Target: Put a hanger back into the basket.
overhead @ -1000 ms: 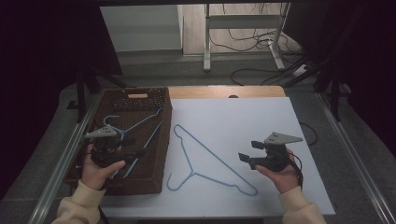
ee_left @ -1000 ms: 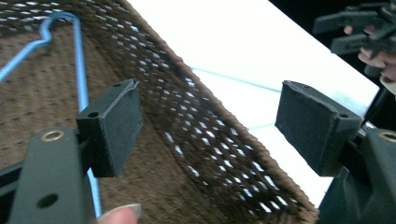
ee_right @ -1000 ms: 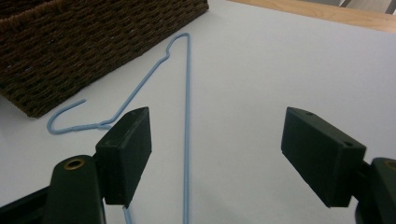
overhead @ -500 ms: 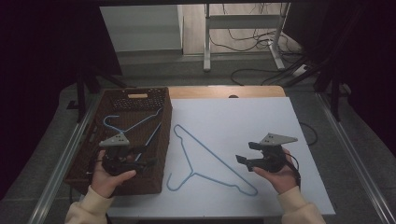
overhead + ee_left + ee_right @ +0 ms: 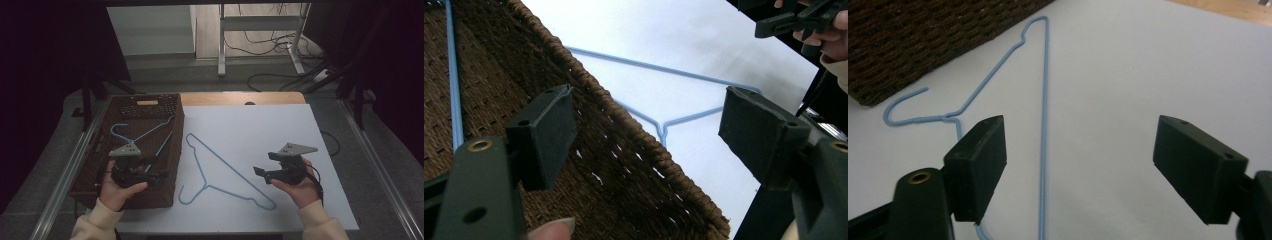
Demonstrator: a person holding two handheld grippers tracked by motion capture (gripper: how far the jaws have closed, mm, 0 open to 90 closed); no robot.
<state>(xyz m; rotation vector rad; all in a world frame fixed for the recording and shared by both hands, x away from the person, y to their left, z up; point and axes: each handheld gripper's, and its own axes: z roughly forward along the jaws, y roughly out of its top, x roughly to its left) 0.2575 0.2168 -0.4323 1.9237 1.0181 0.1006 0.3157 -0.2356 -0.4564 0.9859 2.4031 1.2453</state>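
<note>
Both claws are in my hands, and each has its jaws spread apart with nothing between them. From the high view, my left claw (image 5: 150, 176) hovers over the near end of the brown wicker basket (image 5: 95, 155), while my right claw (image 5: 263, 171) hangs above the white table (image 5: 280, 125), just right of a blue wire hanger (image 5: 220, 172) lying flat there. That hanger's long bar runs diagonally from far left to near right, its hook toward the basket, and my right claw is the nearer one. I count two hangers: this one, and a second hanger (image 5: 142, 134) inside the basket.

From the left claw view, the basket rim (image 5: 624, 120) crosses between the jaws, with the table hanger (image 5: 664, 125) beyond it.

From the right claw view, the hanger's bar (image 5: 1044, 125) runs straight away from me, closer to the left jaw.
</note>
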